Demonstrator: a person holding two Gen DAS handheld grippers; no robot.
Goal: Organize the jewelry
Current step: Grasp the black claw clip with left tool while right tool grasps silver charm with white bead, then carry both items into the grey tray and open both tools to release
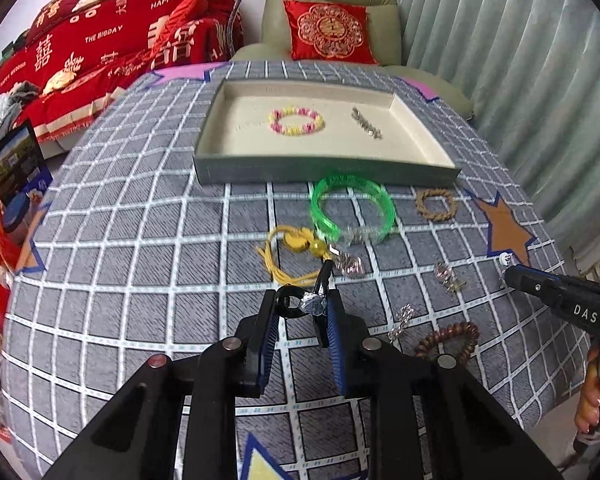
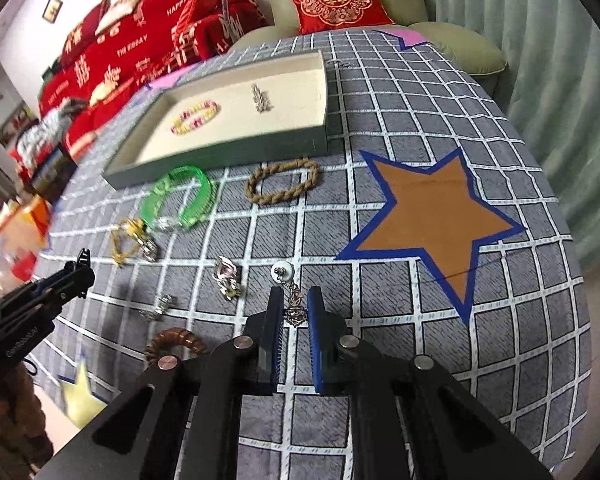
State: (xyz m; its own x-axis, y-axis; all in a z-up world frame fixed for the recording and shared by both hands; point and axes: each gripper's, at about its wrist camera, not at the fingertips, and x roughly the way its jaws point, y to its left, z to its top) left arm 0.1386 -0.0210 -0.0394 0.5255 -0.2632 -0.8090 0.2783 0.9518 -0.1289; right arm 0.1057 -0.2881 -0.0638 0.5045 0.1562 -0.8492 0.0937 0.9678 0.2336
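Left gripper (image 1: 306, 300) is clamped on a black hair clip (image 1: 300, 303) with a silvery crystal bit on it, pinched right at the fingertips and lifted clear of the checked tablecloth (image 1: 140, 240). Right gripper (image 2: 294, 312) has its 2 fingers squeezed together on a dangly silver earring (image 2: 292, 300), whose white round stud end pokes out just past the tips.

Just ahead of the left claw sits a yellow cord charm (image 1: 292, 248) with a clear crystal piece (image 1: 350, 266) beside it, and a bit further out the green bangle (image 1: 352, 212), which is motion-blurred. Beyond that is the shallow grey tray (image 1: 324, 168) with a cream lining, already holding a pink and yellow bead bracelet (image 1: 296, 121) and a silver barrette (image 1: 366, 123).

Off to the right of the left claw there's a woven brown rope bracelet (image 1: 436, 205) near the tray's corner, a small pinkish crystal piece (image 1: 448, 276), a silver clip (image 1: 404, 318) and a dark wooden bead bracelet (image 1: 448, 338) closest in. I think the pinkish one is a brooch or earring, but it's too small to say for sure.

From the right claw, an orange star (image 2: 432, 216) with a blue outline lies ahead and to the right on the cloth, and the tray sits far ahead to the left.
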